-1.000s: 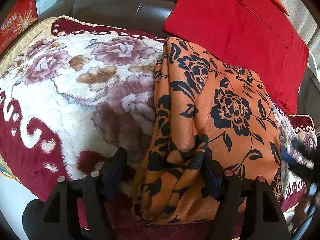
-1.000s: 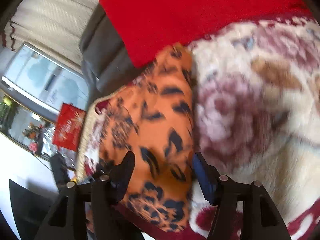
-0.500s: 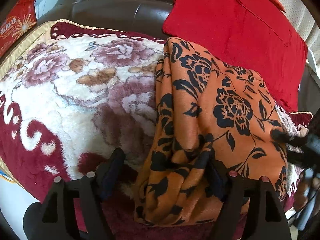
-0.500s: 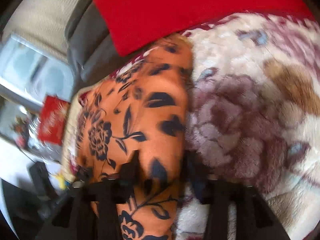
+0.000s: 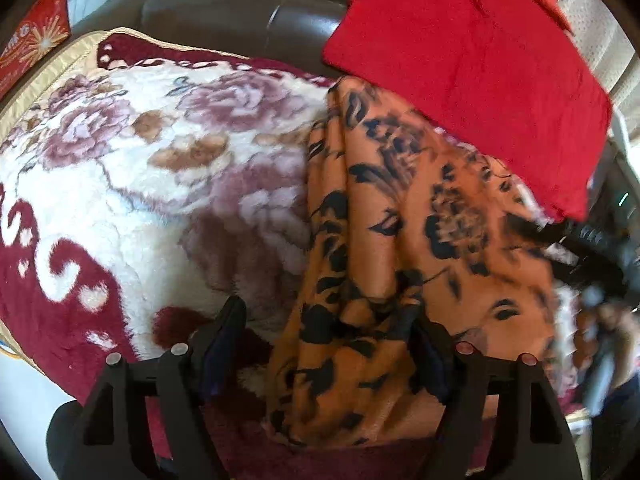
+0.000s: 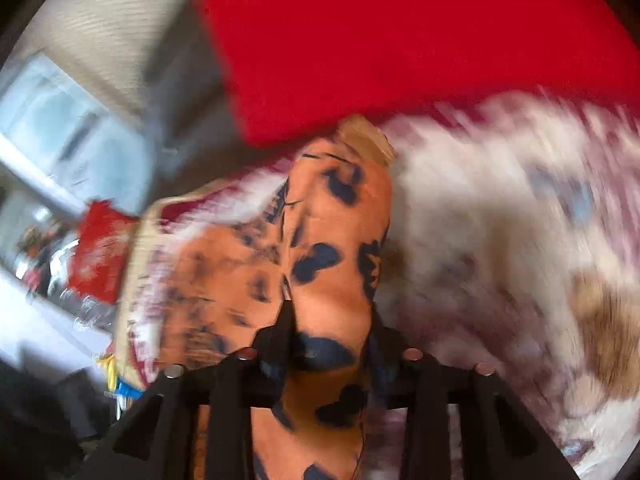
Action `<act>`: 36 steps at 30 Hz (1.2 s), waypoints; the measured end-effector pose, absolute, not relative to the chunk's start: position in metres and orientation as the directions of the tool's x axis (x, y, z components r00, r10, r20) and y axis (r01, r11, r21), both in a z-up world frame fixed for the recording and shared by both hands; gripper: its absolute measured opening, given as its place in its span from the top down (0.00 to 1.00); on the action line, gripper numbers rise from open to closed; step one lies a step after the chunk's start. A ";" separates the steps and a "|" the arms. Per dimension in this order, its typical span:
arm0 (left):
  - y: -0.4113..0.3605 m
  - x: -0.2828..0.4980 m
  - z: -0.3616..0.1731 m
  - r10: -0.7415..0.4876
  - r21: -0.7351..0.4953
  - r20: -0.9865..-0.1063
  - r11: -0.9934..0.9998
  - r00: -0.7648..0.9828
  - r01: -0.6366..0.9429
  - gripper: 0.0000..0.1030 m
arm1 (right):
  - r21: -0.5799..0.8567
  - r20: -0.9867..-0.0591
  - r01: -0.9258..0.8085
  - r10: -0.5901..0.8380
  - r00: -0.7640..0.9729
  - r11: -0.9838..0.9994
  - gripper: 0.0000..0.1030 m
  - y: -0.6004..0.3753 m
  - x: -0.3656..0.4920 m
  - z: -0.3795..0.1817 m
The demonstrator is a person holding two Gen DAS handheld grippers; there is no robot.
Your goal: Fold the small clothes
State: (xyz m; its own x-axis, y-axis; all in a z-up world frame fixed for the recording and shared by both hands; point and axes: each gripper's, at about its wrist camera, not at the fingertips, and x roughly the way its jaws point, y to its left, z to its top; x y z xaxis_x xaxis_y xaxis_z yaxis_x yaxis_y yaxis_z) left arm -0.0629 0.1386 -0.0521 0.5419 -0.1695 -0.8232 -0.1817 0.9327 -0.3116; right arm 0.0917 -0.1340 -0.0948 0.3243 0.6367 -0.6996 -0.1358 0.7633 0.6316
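Note:
An orange cloth with a black flower print point(image 5: 404, 240) lies on a plush floral blanket point(image 5: 132, 200). My left gripper point(image 5: 328, 344) is open at the cloth's near edge; the cloth drapes over its right finger point(image 5: 430, 356) and the left finger point(image 5: 222, 336) rests on the blanket. My right gripper point(image 6: 328, 332) is shut on a raised fold of the same cloth point(image 6: 332, 248). It shows blurred at the cloth's right edge in the left wrist view point(image 5: 568, 248).
A red cushion point(image 5: 468, 64) leans on the dark leather sofa back point(image 5: 240, 20) just behind the cloth. A red box point(image 5: 28, 40) stands at the far left. The blanket's maroon border point(image 5: 60, 320) marks the seat's front edge.
My right gripper has closed on the cloth's edge and lifted a fold of it. The left gripper stays open at the near edge, hardly moved.

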 end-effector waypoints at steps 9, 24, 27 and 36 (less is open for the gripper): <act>0.171 0.041 -0.058 -0.312 -0.432 -0.827 0.885 0.469 -0.173 0.61 | 0.589 -0.705 -0.230 0.632 0.322 0.775 0.27 -0.138 0.026 -0.086; 0.159 -0.020 -0.069 -0.360 -0.501 -0.776 0.851 0.518 -0.159 0.77 | 0.641 -0.683 -0.245 0.686 0.249 0.727 0.31 -0.128 0.020 -0.098; 0.166 -0.029 -0.055 -0.378 -0.547 -0.737 0.821 0.560 -0.166 0.78 | 0.640 -0.686 -0.249 0.687 0.239 0.727 0.54 -0.126 0.017 -0.098; 0.170 -0.070 -0.071 -0.393 -0.561 -0.729 0.812 0.560 -0.162 0.71 | 0.640 -0.682 -0.253 0.688 0.247 0.725 0.36 -0.128 0.003 -0.099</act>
State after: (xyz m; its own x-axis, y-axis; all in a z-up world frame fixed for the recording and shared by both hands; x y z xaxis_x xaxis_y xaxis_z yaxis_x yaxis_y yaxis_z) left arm -0.0705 0.1700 -0.0709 0.5601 -0.3929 -0.7293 -0.1617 0.8116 -0.5613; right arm 0.0033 -0.1285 -0.0989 0.2465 0.6885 -0.6821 -0.2533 0.7251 0.6403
